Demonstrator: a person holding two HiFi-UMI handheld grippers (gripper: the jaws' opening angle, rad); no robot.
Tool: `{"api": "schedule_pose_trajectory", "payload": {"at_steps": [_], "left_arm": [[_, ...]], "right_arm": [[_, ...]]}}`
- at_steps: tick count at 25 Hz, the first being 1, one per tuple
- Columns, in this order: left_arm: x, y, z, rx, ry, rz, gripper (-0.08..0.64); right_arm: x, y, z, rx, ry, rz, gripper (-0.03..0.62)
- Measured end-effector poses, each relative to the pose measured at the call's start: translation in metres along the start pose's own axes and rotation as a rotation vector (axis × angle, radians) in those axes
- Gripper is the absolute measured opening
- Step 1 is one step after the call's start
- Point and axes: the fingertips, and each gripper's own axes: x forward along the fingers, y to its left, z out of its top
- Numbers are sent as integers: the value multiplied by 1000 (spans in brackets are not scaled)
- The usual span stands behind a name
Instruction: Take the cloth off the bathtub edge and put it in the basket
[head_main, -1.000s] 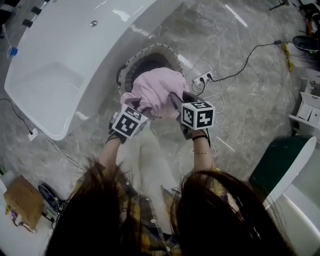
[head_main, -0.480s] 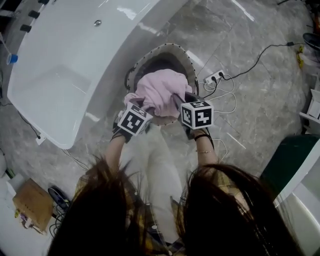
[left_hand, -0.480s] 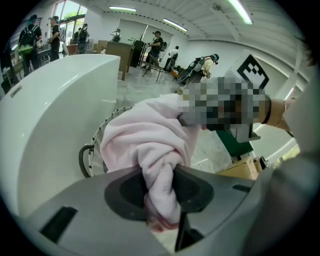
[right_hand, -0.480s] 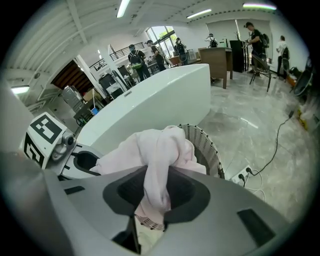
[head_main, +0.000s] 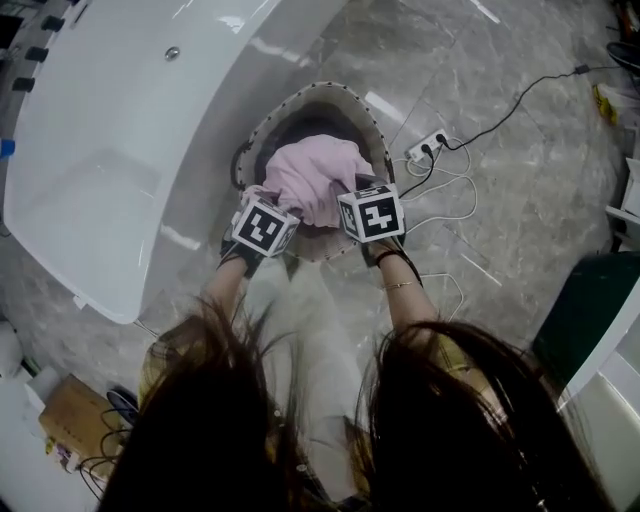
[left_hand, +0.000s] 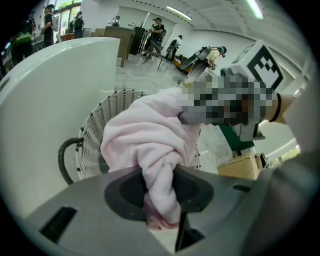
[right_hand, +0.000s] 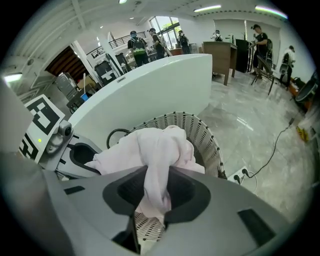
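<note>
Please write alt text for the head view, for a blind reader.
Two handheld grippers, the left gripper and the right gripper, each clamp a crumpled pale pink cloth over a round white wicker basket. The basket stands on a grey marble floor beside a white bathtub.

Bright, even indoor lighting with wide-angle distortion.
Ceiling strip lights (left_hand: 177, 12) are throwing glare streaks onto the glossy white bathtub (head_main: 120, 130) and the polished floor (head_main: 500, 200) in the head view, while the person's hair (head_main: 440, 420) is lying dark and soft-focused in the foreground. Both gripper views are bowing straight lines outward and darkening to black at the corners; the grey bodies of the left tool (left_hand: 160, 187) and right tool (right_hand: 156, 187) are blurring close to the lens.
</note>
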Motion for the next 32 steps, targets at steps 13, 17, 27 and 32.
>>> {"api": "schedule_pose_trajectory", "payload": {"at_steps": [13,17,27,32], "left_arm": [[45,27,-13,-1,121,10,129],[51,34,-19,-3,147,20,129],[45,44,5,5,77,78,152],[37,39,15,20,51,85,179]], "right_arm": [[46,-18,-20,24,105,-26,119],[50,-18,-23,34,110,-27,85],[45,-19,-25,56,98,-26,77],[37,-12,-15,44,77,-21,77]]}}
